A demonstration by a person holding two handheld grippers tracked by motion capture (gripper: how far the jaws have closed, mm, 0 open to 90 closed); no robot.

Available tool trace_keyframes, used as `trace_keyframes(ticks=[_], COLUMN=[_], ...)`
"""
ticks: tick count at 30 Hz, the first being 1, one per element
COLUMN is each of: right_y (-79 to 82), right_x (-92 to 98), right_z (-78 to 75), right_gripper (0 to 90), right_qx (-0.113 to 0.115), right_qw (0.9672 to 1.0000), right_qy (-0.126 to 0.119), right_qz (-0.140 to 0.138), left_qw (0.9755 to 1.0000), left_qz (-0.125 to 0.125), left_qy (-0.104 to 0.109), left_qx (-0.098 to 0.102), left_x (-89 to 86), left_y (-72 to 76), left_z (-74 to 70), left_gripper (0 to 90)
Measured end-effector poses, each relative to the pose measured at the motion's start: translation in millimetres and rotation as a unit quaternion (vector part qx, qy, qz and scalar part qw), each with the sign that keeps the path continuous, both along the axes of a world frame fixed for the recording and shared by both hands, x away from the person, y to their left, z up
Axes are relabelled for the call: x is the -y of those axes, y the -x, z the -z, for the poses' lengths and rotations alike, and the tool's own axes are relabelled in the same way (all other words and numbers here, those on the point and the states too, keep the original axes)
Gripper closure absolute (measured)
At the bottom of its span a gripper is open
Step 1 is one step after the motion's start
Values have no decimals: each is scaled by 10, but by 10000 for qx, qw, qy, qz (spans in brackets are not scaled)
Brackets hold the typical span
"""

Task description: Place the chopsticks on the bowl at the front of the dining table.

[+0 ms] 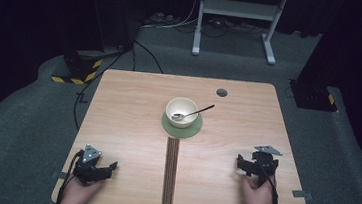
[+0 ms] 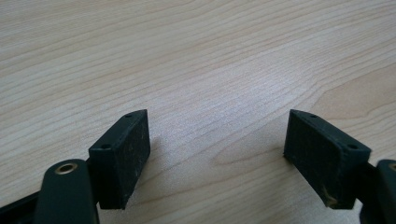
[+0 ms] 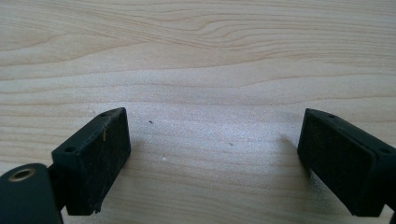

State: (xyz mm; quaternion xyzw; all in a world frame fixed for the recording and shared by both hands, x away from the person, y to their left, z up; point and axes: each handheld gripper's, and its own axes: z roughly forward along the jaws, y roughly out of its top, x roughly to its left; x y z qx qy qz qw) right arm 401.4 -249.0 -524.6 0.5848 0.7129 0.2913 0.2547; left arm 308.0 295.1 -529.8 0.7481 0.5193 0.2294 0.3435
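While 2 tools (image 1: 112,167) (image 1: 239,164) gape, 1 bowl (image 1: 181,111) holds 1 spoon (image 1: 191,114).

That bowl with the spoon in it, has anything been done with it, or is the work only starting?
It looks like the very start. The bowl sits on its green coaster with the spoon resting in it, and the chopsticks lie untouched. Nothing is in hand: the left hand-held gripper and right hand-held gripper are open over bare table. All handling appears left.
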Motion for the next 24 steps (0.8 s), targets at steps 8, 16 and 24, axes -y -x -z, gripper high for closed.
trace_keyframes(ticks=[8, 16, 24], right_y=[3, 33, 45], right_x=[-3, -8, 11], right_z=[1, -18, -18], right_gripper=[96, 96, 134], right_qx=[-1, -143, -48], right_qw=[10000, 9996, 9990], right_qy=[11, -60, -19], right_qz=[-8, -233, -447], left_qw=[10000, 10000, 10000], left_qz=[15, 25, 15], left_qy=[-16, -20, -18], left_qx=[-16, -15, -13], left_x=[-1, -2, -1], left_y=[-4, -5, -2], left_z=[-3, -3, -4], left_gripper=[225, 226, 227])
